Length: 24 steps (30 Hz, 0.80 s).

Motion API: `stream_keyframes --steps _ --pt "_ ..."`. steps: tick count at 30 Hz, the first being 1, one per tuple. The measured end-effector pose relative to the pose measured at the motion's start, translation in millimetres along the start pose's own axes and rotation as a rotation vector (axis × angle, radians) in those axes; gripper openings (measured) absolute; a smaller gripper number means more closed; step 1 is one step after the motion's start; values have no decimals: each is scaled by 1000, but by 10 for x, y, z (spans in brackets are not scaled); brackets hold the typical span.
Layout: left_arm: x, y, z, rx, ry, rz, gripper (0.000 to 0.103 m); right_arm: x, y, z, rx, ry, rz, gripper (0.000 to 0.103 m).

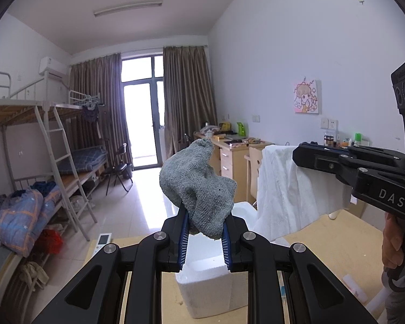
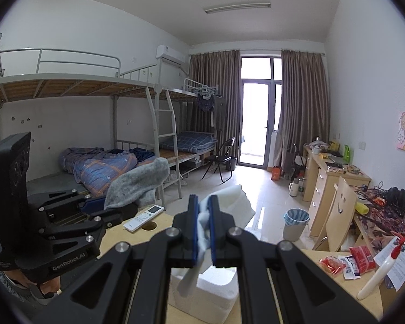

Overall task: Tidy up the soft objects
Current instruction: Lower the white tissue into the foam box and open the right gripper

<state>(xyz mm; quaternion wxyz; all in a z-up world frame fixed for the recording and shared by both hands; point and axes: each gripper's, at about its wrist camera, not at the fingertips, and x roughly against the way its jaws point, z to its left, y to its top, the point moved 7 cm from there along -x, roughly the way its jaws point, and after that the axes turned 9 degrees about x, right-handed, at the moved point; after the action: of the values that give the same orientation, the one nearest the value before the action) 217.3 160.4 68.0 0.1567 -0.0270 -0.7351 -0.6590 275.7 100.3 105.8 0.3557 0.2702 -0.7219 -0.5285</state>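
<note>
My left gripper [image 1: 205,225] is shut on a grey knitted cloth [image 1: 199,186] and holds it up in the air above a white foam box [image 1: 208,283] on the wooden table [image 1: 332,245]. The grey cloth also shows in the right wrist view [image 2: 137,183], held by the left gripper [image 2: 94,205]. My right gripper [image 2: 203,216] is shut on a white towel [image 2: 202,229], above the same foam box [image 2: 210,294]. In the left wrist view the white towel [image 1: 289,189] hangs from the right gripper [image 1: 299,154].
A remote control [image 2: 144,217] lies near a round hole in the table's far left edge. Snack packets [image 2: 348,264], a white squeeze bottle [image 2: 378,275] and papers lie on the right. Bunk beds, a folding chair, desks and a bin [image 2: 295,222] stand beyond.
</note>
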Motion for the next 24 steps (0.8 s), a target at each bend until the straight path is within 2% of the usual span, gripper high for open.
stream_keyframes --steps 8,24 --pt "-129 4 105 14 6 5 22 -138 -13 18 6 9 15 10" --pt "-337 -45 218 26 20 36 22 -587 -332 77 -34 63 138 10"
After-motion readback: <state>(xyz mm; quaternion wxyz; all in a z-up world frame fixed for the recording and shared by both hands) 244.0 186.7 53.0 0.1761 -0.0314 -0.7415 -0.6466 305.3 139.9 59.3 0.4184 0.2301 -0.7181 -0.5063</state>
